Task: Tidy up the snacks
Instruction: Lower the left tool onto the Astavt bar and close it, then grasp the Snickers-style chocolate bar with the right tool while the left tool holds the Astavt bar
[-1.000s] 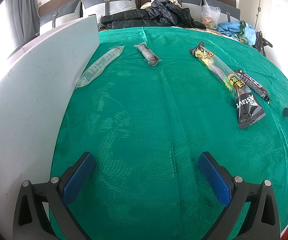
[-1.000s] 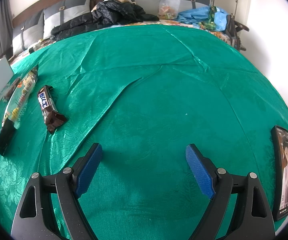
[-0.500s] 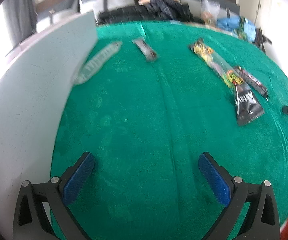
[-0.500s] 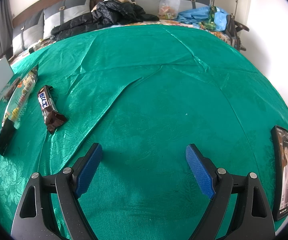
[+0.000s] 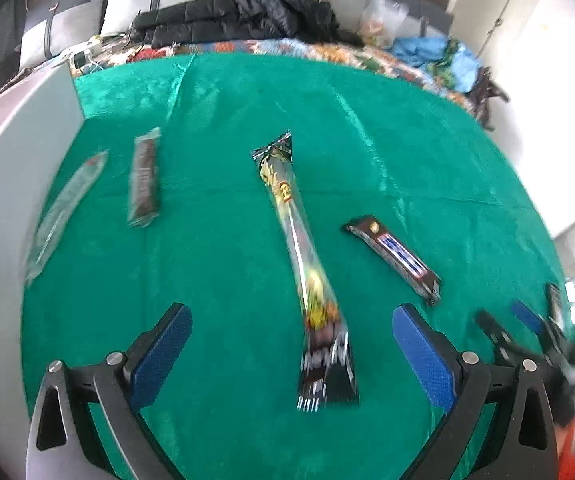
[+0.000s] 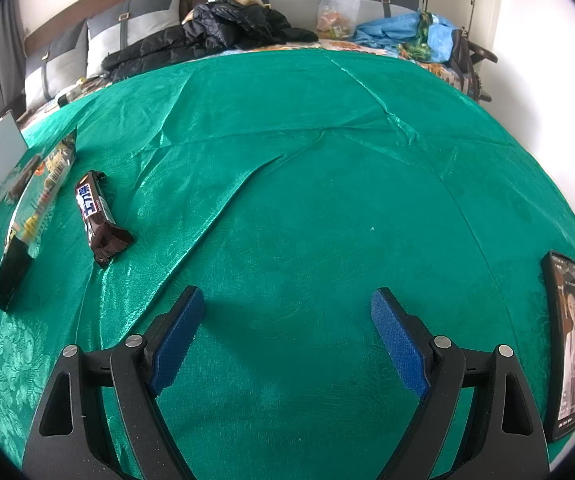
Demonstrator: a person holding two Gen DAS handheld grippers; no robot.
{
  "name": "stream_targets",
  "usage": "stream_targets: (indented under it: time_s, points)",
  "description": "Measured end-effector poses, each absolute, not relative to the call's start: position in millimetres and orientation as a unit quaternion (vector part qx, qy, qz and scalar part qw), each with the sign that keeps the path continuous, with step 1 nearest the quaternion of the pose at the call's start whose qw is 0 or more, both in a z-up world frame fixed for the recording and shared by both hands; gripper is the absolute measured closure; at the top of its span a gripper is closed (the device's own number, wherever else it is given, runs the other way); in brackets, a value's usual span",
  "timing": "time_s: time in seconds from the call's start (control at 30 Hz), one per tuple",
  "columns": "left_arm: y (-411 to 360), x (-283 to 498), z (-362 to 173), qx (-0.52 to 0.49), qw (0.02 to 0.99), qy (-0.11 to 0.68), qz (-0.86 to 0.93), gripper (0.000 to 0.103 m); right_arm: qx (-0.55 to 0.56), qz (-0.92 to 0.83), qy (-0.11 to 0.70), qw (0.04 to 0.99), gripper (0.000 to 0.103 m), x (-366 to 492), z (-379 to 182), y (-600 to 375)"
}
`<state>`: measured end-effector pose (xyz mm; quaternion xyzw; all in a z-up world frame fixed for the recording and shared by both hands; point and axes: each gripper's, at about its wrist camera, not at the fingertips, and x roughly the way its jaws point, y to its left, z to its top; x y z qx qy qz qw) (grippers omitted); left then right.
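Left tongs (image 5: pixel 291 354) spread wide, straddling the near end of a long snack tube (image 5: pixel 301 264) on the green bedspread (image 5: pixel 223 264). Right tongs (image 6: pixel 283 338) wide too, empty; chocolate bar (image 6: pixel 97 214) well apart, possibly Snickers.

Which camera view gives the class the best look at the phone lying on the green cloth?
The right wrist view: the phone lies whole at the right edge, its lit screen facing up. The left wrist view shows only a blurred dark sliver at its far right edge that may be it.

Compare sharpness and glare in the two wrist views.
Left wrist: motion-blurred, long snack tube and clear sleeve smeared, window glare at right. Right wrist: sharp, Snickers bar print crisp, sheen on green cloth creases, phone screen lit.
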<state>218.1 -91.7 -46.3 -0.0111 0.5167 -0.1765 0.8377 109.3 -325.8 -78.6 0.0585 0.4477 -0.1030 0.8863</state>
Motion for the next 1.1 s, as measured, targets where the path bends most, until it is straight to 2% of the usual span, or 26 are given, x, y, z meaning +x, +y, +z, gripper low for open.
stream_targets:
  time_s: [0.13, 0.4, 0.53, 0.6, 0.63, 0.67, 0.7, 0.93, 1.1]
  points:
    - [-115, 235, -71, 0.018, 0.827, 0.542, -0.149, 0.011, 0.059, -0.103, 0.448, 0.886, 0.015, 109, -78, -326]
    - [-125, 235, -91, 0.054, 0.821, 0.553, -0.129, 0.012, 0.059, -0.103, 0.448, 0.886, 0.015, 109, -78, -326]
    - [-125, 235, -92, 0.063, 0.826, 0.548, -0.12, 0.02, 0.059, -0.103, 0.448, 0.886, 0.015, 109, -78, -326]
    - [-125, 234, -90, 0.069, 0.829, 0.541, -0.124, 0.034, 0.059, -0.103, 0.448, 0.886, 0.015, 109, -78, -326]
    - [-125, 233, -89, 0.07, 0.83, 0.538, -0.129, 0.05, 0.059, -0.103, 0.448, 0.886, 0.015, 109, -78, -326]
    - [-125, 234, -86, 0.072, 0.83, 0.536, -0.136, 0.076, 0.059, -0.103, 0.448, 0.886, 0.015, 109, -78, -326]
    - [-125, 233, -85, 0.074, 0.829, 0.536, -0.142, 0.085, 0.059, -0.103, 0.448, 0.886, 0.015, 109, -78, -326]
    - [-97, 207, -68, 0.021, 0.832, 0.528, -0.168, 0.087, 0.059, -0.103, 0.448, 0.886, 0.015, 109, -78, -326]
    - [-59, 169, -35, -0.013, 0.842, 0.507, -0.182, 0.087, 0.06, -0.103, 0.447, 0.886, 0.015, 109, -78, -326]
